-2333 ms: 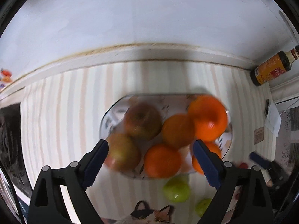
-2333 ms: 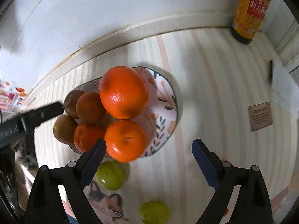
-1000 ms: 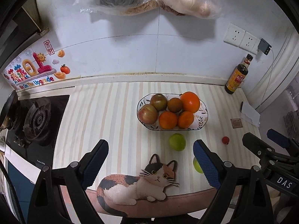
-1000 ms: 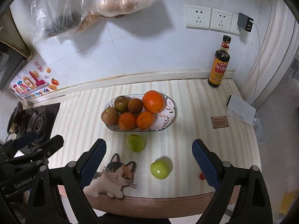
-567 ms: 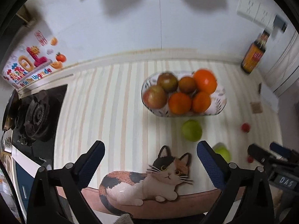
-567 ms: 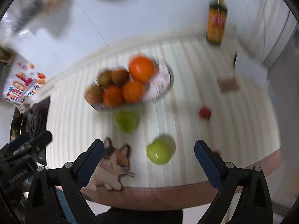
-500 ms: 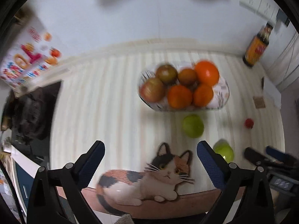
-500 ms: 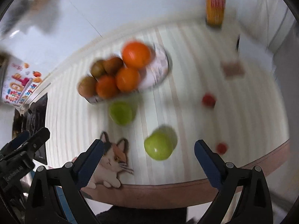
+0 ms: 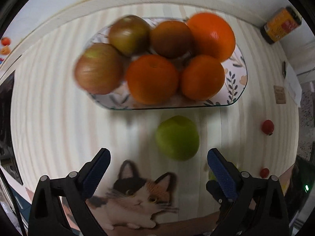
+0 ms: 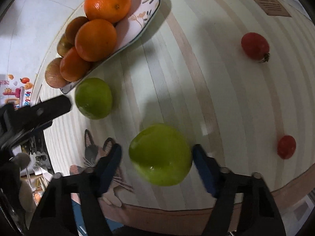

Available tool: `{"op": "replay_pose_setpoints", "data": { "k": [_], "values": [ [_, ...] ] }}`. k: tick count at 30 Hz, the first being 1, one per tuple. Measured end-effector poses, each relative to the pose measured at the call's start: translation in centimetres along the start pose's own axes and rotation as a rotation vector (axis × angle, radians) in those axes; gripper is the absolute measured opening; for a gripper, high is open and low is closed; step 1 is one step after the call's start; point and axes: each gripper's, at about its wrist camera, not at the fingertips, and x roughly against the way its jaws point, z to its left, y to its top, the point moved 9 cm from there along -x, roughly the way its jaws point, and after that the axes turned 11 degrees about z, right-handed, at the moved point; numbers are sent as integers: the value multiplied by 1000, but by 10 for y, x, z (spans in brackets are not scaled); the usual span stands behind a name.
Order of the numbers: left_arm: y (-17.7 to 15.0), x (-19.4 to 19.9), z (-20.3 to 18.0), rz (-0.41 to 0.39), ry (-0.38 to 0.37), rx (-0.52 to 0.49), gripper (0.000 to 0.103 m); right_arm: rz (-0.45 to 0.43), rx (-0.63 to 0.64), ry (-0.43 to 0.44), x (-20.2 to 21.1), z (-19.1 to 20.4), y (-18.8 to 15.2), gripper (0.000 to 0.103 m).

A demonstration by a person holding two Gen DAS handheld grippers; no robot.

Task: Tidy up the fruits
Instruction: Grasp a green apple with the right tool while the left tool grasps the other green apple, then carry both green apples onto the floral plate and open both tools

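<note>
A patterned fruit plate (image 9: 237,74) holds three oranges and several brownish apples; it also shows in the right wrist view (image 10: 146,15). A green fruit (image 9: 177,137) lies on the counter in front of the plate, just ahead of my open left gripper (image 9: 157,167). It also shows in the right wrist view (image 10: 94,98). A second green fruit (image 10: 160,154) sits between the fingers of my right gripper (image 10: 157,157), which is open around it with small gaps on both sides. Two small red tomatoes (image 10: 255,46) (image 10: 286,146) lie to the right.
A cat-shaped mat (image 9: 135,192) lies at the counter's front edge under the left gripper. A sauce bottle (image 9: 281,24) stands at the back right by the wall. A small brown card (image 10: 269,5) lies far right. The stove (image 9: 6,102) is at the left.
Both grippers have dropped from high above the counter to close over it. The left now faces the nearer green fruit; the right has come around the other green fruit and narrowed.
</note>
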Motion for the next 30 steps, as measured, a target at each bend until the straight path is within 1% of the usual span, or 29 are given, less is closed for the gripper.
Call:
{"op": "replay_pose_setpoints", "data": {
  "k": [2, 3, 4, 6, 7, 8, 11, 13, 17, 18, 22, 24, 27, 30],
  "values": [
    [6, -10, -6, 8, 7, -8, 101, -8, 14, -3, 0, 0, 1, 64],
    [8, -14, -9, 6, 5, -10, 99, -8, 21, -7, 0, 0, 1, 64],
    [10, -17, -11, 0, 0, -12, 96, -6, 23, -4, 0, 1, 3, 64],
    [14, -21, -15, -11, -5, -16, 75, -1, 33, -8, 0, 4, 2, 64],
    [14, -22, -17, -15, -12, -18, 60, 0, 40, -18, 0, 4, 2, 64],
    [14, -23, -20, -21, -37, -20, 55, 0, 48, -30, 0, 5, 1, 64],
    [9, -21, -21, -46, -28, -24, 55, 7, 71, -62, -1, 6, -1, 64],
    [-4, -23, -17, -56, -27, -25, 55, 7, 88, -88, -1, 8, -1, 64],
    [-39, -25, 13, -51, -26, 11, 55, -3, 124, -117, 1, 12, -1, 64],
    [-51, -27, 24, -40, -26, 32, 55, -5, 135, -122, -2, 20, 0, 64],
    [-77, -32, 45, -20, -60, 87, 55, -21, 176, -147, -8, 30, 7, 64],
    [-83, -33, 48, -19, -59, 97, 55, -19, 196, -160, -9, 34, 9, 64],
    [-86, -34, 49, -27, -69, 114, 55, 8, 181, -135, -10, 37, 13, 64],
    [-87, -34, 53, -33, -66, 119, 55, 4, 184, -118, -12, 38, 13, 64]
  ]
}}
